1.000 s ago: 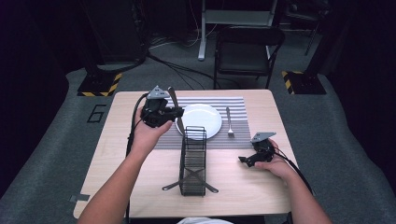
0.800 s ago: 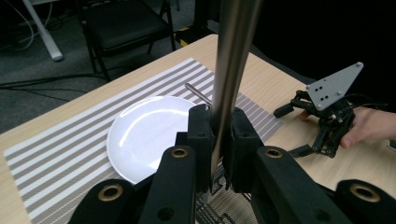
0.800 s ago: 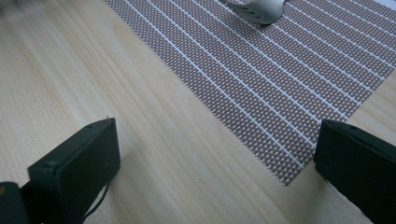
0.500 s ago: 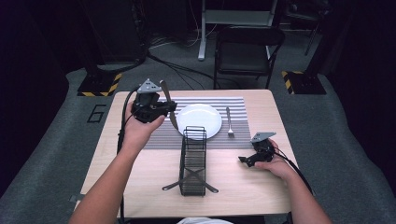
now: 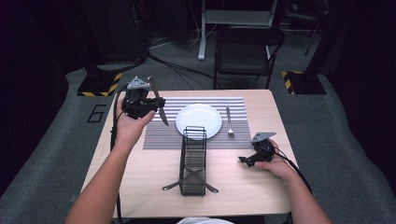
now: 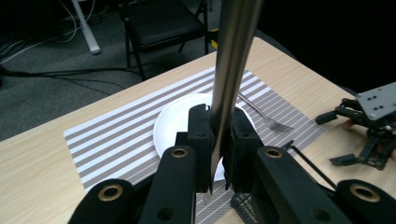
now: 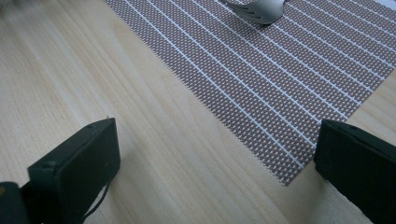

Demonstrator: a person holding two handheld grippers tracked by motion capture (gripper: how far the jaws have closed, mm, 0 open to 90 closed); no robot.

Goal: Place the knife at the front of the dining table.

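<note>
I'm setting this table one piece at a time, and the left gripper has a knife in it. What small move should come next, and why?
Probably lower the knife onto the striped placemat left of the plate. The left gripper is shut on it, raised above the mat's left end. The fork already lies right of the plate, so the left side is free.

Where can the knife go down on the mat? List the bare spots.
Bare mat lies left of the plate, and a narrower strip right of the fork. The middle is crowded: plate, fork, wire rack.
</note>
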